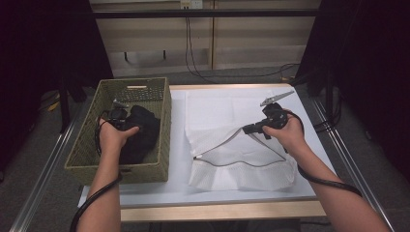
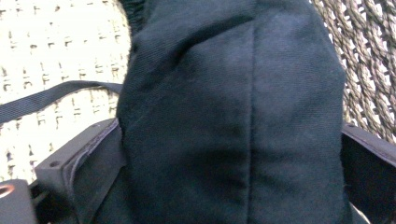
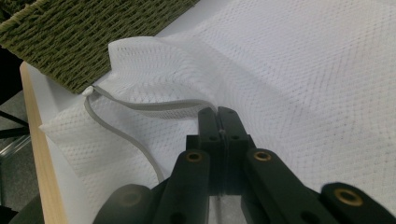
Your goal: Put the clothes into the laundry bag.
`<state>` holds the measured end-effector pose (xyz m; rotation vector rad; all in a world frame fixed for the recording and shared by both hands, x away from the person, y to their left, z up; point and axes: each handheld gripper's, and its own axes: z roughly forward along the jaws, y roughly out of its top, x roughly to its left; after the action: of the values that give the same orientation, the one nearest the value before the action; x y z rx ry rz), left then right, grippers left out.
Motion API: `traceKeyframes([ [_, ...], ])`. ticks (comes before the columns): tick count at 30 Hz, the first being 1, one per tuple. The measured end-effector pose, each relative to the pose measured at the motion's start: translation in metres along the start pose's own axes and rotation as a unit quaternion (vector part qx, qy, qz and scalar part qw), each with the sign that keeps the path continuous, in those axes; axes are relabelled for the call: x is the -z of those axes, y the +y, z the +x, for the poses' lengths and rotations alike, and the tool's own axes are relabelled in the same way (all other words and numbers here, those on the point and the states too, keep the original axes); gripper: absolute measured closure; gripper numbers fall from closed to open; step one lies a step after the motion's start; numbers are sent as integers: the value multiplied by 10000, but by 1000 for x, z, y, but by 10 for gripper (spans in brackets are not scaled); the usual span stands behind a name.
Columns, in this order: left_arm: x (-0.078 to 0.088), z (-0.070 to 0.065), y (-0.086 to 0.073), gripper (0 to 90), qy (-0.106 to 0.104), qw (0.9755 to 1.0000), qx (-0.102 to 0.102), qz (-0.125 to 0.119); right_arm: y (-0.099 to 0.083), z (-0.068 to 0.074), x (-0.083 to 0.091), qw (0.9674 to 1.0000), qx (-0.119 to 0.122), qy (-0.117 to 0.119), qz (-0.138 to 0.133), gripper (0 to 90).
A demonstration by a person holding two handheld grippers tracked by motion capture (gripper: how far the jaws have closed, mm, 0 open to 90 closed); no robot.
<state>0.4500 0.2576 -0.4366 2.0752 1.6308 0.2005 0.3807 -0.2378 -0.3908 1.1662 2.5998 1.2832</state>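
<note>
**Dark garment gripped in the basket, mesh bag held open**

High view: the left gripper [image 1: 117, 117] sits inside the woven basket [image 1: 87, 140], on the dark garment [image 1: 141, 133]. Right of the basket, the right gripper [image 1: 255, 127] pinches the white mesh bag [image 1: 217, 111].

Left gripper view: jaws clamp the garment's folds.

Right gripper view: jaws are together on the bag's zipper edge [image 3: 159, 106].

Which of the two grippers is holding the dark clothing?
The left gripper, down inside the green woven basket: its jaws flank the black fabric garment. The right gripper is instead shut on the unzipped edge of the white mesh laundry bag.
</note>
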Motion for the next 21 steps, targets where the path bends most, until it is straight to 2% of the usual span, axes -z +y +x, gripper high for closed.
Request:
traceKeyframes([
  [1,-2,-2,1,23,24,10000,20,21,0,0,0,10000,-1,5,-2,900],
  [2,-5,-4,3,27,53,9998,-96,163,0,0,1,10000,1,-14,1,900],
  [3,-7,-5,3,24,115,9997,-136,164,0,0,1,10000,-13,-19,-1,900],
  [6,-10,-8,5,37,122,9996,-160,209,0,0,1,10000,-2,-17,-1,900],
  [7,-13,-10,4,39,207,9990,-257,302,0,0,2,10000,-3,-7,0,900],
  [11,-15,-10,5,46,248,9985,-315,382,-1,-1,2,10000,15,-6,-20,900],
  [16,-19,-10,3,64,235,9986,-249,413,-3,-2,3,10000,-14,-13,-11,900],
  [17,-20,-9,2,73,213,9987,-180,437,-4,-3,3,10000,-16,0,-15,900],
  [21,-22,-9,1,115,199,9983,-181,509,-4,-3,2,10000,-15,-29,-11,900],
])
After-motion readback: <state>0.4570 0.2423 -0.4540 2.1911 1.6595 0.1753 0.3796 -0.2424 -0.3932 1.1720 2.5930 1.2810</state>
